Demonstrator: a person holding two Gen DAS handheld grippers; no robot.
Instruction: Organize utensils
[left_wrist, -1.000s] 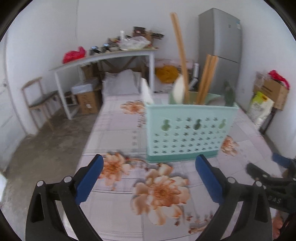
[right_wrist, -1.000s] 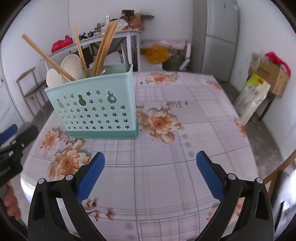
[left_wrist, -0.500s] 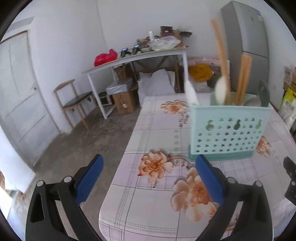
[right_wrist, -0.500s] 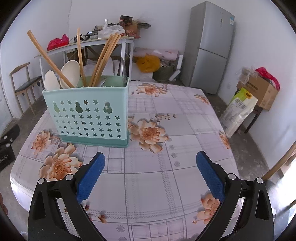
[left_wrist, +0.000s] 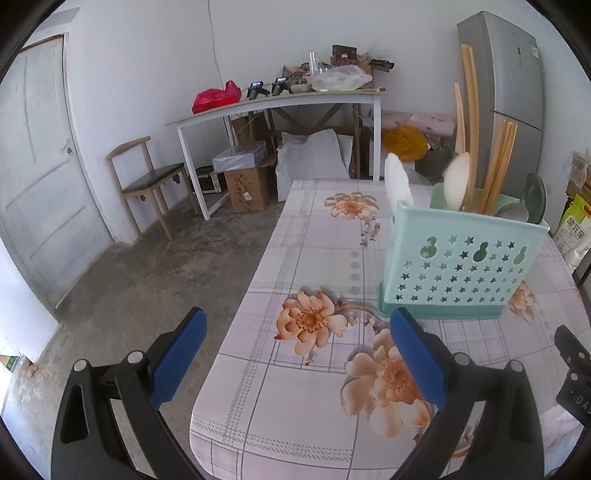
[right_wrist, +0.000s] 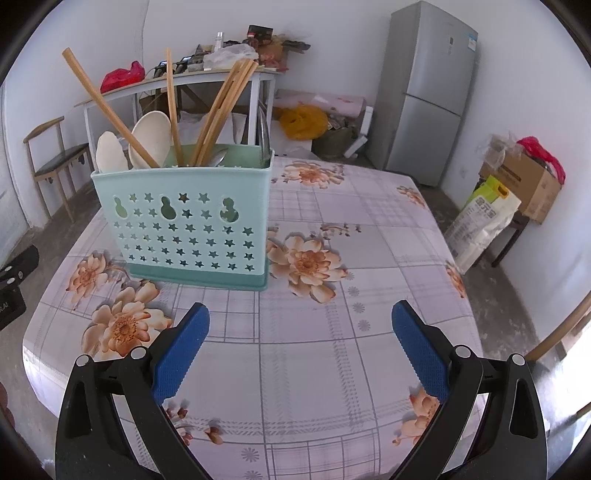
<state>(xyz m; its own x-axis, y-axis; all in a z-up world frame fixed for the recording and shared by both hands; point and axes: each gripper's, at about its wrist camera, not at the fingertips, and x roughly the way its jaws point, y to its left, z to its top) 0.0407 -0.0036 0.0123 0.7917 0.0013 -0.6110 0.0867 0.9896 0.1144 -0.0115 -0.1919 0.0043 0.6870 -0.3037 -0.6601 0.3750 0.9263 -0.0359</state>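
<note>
The tabletop, under its flowered cloth, is carrying only one thing, the mint-green utensil holder, and everything else is best placed against that holder. No loose utensil is lying on the cloth in either view.

The left tool is swinging away from the holder. A second ago the holder was sitting squarely ahead of it; now the holder is off to the right of its view, with the tool hanging over the tabletop's edge and partly over the floor. Its blue pads are standing wide apart and carrying nothing.

The right tool is pulling back and rising from the holder, which has been growing smaller in its view and now sits ahead and to the left. This tool is also spread wide and empty.

Inside the holder, the wooden chopsticks are leaning up out of the top, the pale spoons are standing at the end nearer the left tool, and some metal utensils are showing at the other end, their kind too small to tell.

Both tools retreating empty, with nothing left beside the holder, is suggesting that the sorting is finished or nearly so, and that this is a withdrawal rather than a reach for another piece.
</note>
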